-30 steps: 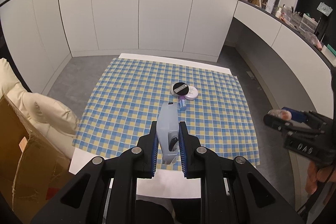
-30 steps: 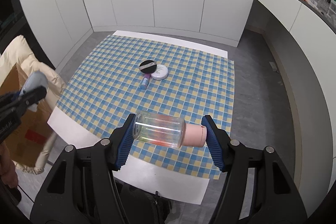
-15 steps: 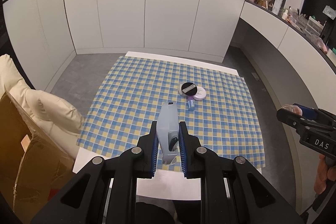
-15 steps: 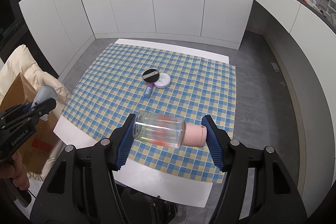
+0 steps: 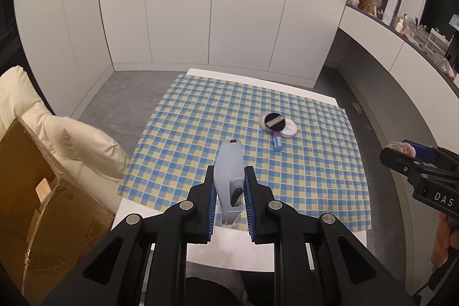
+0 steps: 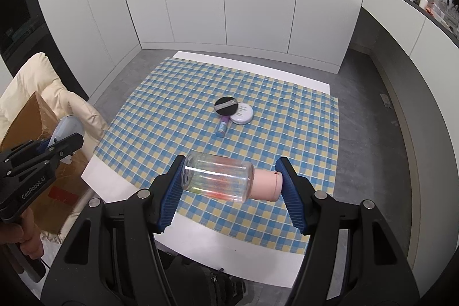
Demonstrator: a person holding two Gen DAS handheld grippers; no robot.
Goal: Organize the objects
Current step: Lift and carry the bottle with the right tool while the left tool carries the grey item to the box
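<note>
White cupboard fronts all round, grey floor, a white worktop (image 6: 114, 185) covered by a blue-and-yellow checked cloth (image 6: 287, 134). At far right, a curved counter with shelves of small clutter, too small to make out. At left, off the worktop, a cream cushion (image 5: 71, 139) with a brown cardboard box (image 5: 34, 191) leaning against it.

Near the middle of the cloth, toward its right half, three things clustered and touching: a black round compact (image 6: 226, 106), a white round tin (image 6: 242, 113) just right of it, and a small blue tube (image 6: 222, 128) on the near side of both.

Left gripper (image 5: 229, 191) held above the near edge of the worktop, clamped narrow on a pale blue-grey dispenser (image 5: 230, 162) standing up between the pads. Right gripper (image 6: 229, 182) also above the near edge, holding a clear bottle (image 6: 215, 179) with a pink cap (image 6: 265, 185) crosswise, base against the left pad, cap against the right. Part of a hand (image 6: 25, 243) visible on the left gripper's handle.
</note>
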